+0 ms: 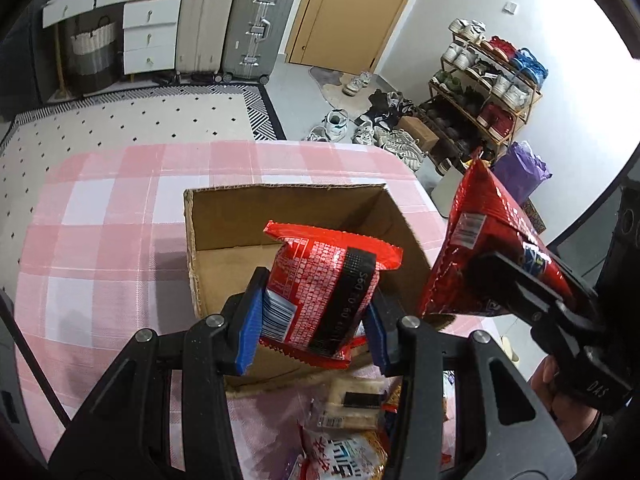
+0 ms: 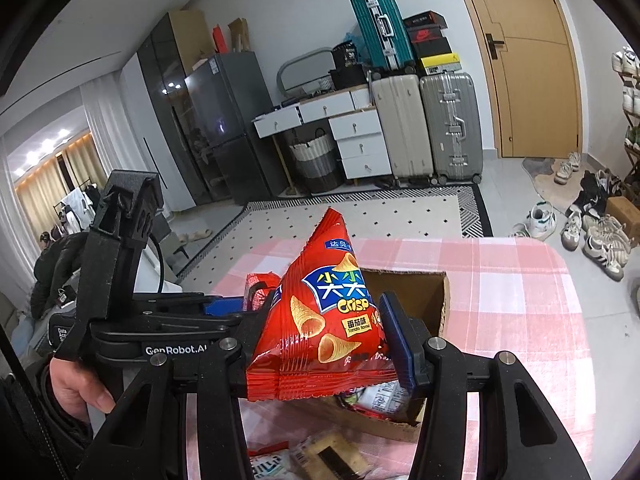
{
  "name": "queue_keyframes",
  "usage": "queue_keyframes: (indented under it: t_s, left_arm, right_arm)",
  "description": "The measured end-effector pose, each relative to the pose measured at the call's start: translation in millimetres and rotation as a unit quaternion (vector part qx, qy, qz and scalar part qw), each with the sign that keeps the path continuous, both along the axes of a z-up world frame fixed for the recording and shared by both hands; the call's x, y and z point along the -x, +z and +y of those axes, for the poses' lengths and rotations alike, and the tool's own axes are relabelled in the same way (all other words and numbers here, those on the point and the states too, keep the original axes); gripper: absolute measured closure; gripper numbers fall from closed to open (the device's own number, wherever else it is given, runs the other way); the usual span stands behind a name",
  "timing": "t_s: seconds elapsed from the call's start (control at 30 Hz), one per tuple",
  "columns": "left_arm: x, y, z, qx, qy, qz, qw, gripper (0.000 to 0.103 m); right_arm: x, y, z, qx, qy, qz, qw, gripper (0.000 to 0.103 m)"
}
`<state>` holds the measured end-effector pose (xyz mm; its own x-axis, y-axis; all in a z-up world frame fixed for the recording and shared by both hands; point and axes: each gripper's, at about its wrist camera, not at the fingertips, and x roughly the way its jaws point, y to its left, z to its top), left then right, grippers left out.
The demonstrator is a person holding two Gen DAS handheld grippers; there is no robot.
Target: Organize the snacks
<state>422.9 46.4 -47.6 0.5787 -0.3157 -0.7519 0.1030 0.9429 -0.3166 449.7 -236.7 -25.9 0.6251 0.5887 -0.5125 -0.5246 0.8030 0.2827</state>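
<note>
An open cardboard box [image 1: 224, 224] stands on the pink checked tablecloth [image 1: 100, 220]. My left gripper [image 1: 316, 316] is shut on a red snack packet [image 1: 320, 292] and holds it over the box's near side. My right gripper [image 2: 332, 340] is shut on a red Crisp chip bag [image 2: 328, 320], held above the box's [image 2: 436, 296] near left corner. In the left wrist view the chip bag [image 1: 480, 248] and right gripper [image 1: 532, 292] hang at the box's right edge. The left gripper [image 2: 224, 304] shows at left in the right wrist view.
Several loose snack packets [image 1: 352, 404] lie on the cloth in front of the box, also seen in the right wrist view [image 2: 328, 456]. More packets lie inside the box [image 2: 380, 400]. Beyond the table are a patterned rug [image 1: 140, 116], suitcases [image 1: 256, 24] and a shoe rack [image 1: 488, 84].
</note>
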Motion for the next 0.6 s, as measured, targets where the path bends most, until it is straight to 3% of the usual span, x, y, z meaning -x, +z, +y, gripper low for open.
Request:
queue_keyframes:
  t_s: [0.4, 0.43, 0.53, 0.57, 0.6]
  left_arm:
    - [-32, -49, 12, 0.025, 0.003, 0.025, 0.9994, 0.062]
    - [-33, -50, 13, 0.027, 0.005, 0.026, 0.9993, 0.057]
    - [-33, -49, 19, 0.031, 0.017, 0.022, 0.9991, 0.024]
    - [-30, -46, 21, 0.029, 0.019, 0.012, 0.9993, 0.023]
    - [-27, -42, 22, 0.023, 0.021, 0.006, 0.9995, 0.023]
  right_arm:
    - [-44, -42, 7, 0.016, -0.004, 0.033, 0.999, 0.052]
    - [-46, -44, 9, 0.017, -0.002, 0.034, 0.999, 0.051]
    - [-42, -45, 8, 0.015, -0.004, 0.020, 1.000, 0.035]
    - [-39, -44, 7, 0.013, -0.010, 0.012, 1.000, 0.027]
    - [-36, -42, 4, 0.009, -0.013, 0.003, 1.000, 0.027]
